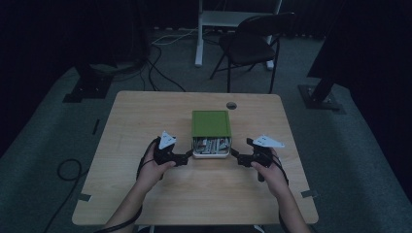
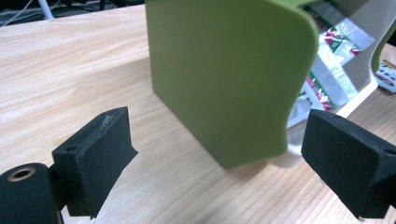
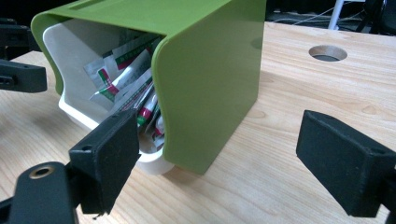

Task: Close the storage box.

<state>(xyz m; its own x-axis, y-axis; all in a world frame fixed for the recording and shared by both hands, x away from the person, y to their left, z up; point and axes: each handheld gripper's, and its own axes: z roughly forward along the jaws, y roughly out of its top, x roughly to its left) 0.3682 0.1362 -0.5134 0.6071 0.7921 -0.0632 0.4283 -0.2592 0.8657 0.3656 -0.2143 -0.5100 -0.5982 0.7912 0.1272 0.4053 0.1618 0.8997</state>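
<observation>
- High view: the green box [image 1: 210,123] stands mid-table [image 1: 145,126], its open front with packets [image 1: 210,145] facing the person; left gripper [image 1: 190,156] and right gripper [image 1: 234,153] flank its front corners
- Left gripper view: jaws spread wide, holding nothing, the box's [image 2: 224,74] side wall just ahead between them
- Right gripper view: jaws wide apart and empty, the box's [image 3: 210,84] corner close in front; packets [image 3: 135,88] inside its white tray [image 3: 93,122]

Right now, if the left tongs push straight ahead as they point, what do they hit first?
Most likely the green box: its side wall and near corner sit between the open left tongs, close ahead. Depth is unclear, but nothing lies between them and it.
</observation>
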